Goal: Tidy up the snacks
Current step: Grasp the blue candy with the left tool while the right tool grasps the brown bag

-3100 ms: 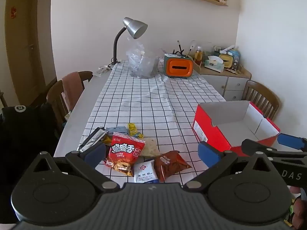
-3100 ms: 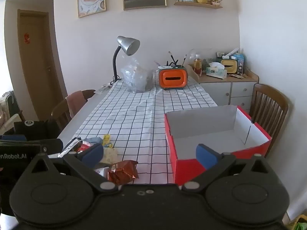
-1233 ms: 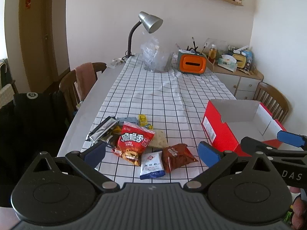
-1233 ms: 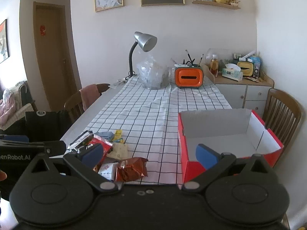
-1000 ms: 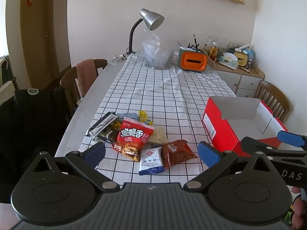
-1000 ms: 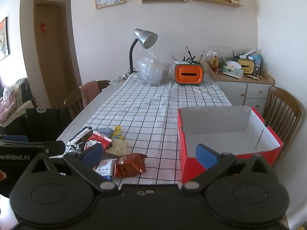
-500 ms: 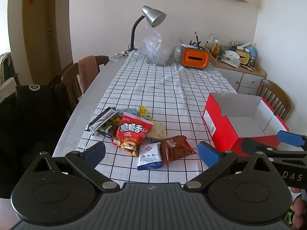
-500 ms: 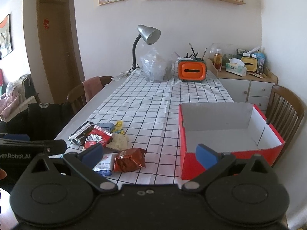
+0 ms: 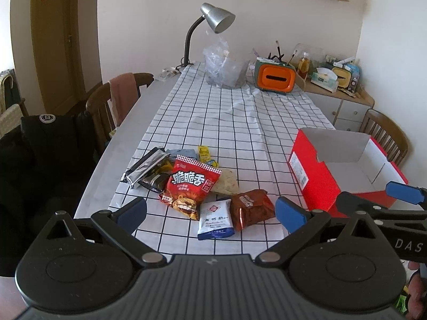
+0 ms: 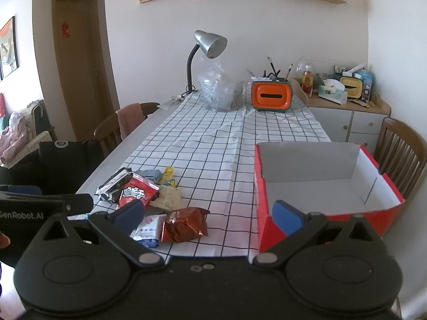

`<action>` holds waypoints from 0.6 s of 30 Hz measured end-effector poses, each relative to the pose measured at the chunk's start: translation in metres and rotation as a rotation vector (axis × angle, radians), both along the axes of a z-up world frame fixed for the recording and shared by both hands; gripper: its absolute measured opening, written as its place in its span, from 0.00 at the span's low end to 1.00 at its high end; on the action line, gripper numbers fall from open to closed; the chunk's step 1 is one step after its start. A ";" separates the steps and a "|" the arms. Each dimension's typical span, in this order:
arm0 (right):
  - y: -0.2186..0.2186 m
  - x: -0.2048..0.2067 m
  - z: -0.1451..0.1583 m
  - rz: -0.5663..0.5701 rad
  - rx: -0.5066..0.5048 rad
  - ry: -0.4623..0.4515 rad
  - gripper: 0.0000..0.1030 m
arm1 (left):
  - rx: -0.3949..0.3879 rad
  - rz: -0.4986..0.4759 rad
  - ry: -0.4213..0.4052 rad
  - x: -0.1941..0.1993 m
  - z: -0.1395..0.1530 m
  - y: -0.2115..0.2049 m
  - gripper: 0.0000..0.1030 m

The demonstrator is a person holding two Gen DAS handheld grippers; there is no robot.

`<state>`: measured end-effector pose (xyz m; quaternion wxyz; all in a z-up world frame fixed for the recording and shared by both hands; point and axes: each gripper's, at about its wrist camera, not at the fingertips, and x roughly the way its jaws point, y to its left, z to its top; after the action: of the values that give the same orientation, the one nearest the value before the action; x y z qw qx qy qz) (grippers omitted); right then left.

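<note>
A pile of snack packets lies on the checked tablecloth near the table's front: a red chip bag (image 9: pixel 192 186), a white-and-blue packet (image 9: pixel 215 219), a brown foil packet (image 9: pixel 250 208), a silver-black wrapper (image 9: pixel 144 166) and small yellow packets (image 9: pixel 204 152). To their right stands an empty red box (image 9: pixel 317 176) with a white inside (image 10: pixel 320 186). My left gripper (image 9: pixel 210 212) hovers open just in front of the pile, holding nothing. My right gripper (image 10: pixel 208 213) is open too, between the brown foil packet (image 10: pixel 185 225) and the box.
At the far end stand a grey desk lamp (image 9: pixel 213 24), a crumpled clear plastic bag (image 9: pixel 222 69) and an orange tissue holder (image 9: pixel 276 76). Wooden chairs (image 9: pixel 114 101) flank the table; a black jacket (image 9: pixel 40 144) hangs at left. A cabinet (image 10: pixel 347 122) holds clutter at right.
Both grippers have drawn back and risen a little, so the snack pile and the box sit farther ahead and more of the table shows. Nothing was picked up.
</note>
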<state>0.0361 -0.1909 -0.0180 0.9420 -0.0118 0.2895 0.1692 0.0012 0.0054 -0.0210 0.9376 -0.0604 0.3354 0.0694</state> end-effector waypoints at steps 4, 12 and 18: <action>0.011 0.016 -0.014 -0.015 -0.032 0.049 0.97 | -0.025 0.034 0.054 0.011 -0.013 0.018 1.00; 0.040 0.041 -0.047 -0.001 -0.095 0.116 0.94 | -0.077 0.172 0.131 0.032 -0.048 0.073 0.95; 0.057 0.061 -0.065 -0.007 -0.117 0.154 0.92 | -0.097 0.222 0.188 0.056 -0.072 0.106 0.85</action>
<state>0.0974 -0.1343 -0.0826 0.9153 -0.0526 0.3704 0.1492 0.0575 0.1114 -0.0925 0.8846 -0.1356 0.4158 0.1617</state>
